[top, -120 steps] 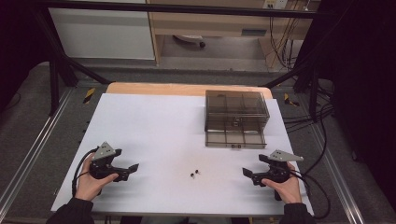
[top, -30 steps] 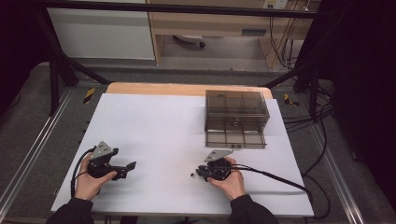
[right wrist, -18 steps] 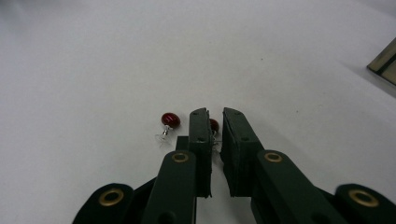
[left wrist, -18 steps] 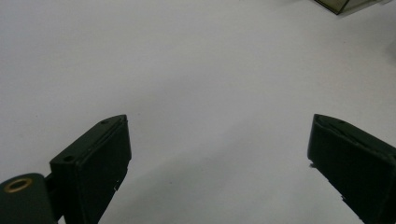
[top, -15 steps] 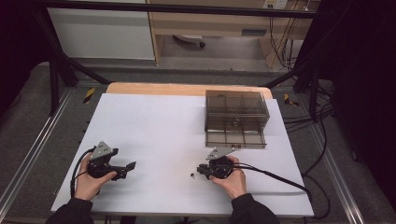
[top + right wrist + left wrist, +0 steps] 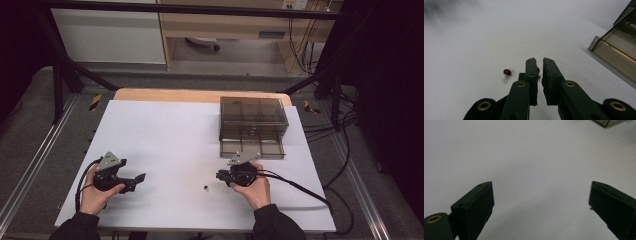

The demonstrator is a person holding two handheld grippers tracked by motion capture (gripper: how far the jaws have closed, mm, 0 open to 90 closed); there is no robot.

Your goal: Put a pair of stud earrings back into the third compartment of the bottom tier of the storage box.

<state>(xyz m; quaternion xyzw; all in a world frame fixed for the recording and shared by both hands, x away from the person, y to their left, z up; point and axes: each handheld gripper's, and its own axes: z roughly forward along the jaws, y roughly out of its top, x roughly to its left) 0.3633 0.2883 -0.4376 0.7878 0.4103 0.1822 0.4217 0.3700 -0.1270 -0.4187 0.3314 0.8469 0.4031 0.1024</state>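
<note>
right gripper (image 6: 538, 75): jaws closed on a small red earring (image 6: 538, 70), just above the sheet | second red earring (image 6: 506, 72) lying just left | left gripper (image 6: 541, 202): open, empty | smoky drawer box (image 6: 253, 125) near, white sheet (image 6: 165, 135) free elsewhere

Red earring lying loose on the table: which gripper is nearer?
Right. The right gripper sits just right of the red earring, jaws closed on a second one. The left gripper rests open, well off to its left.
</note>
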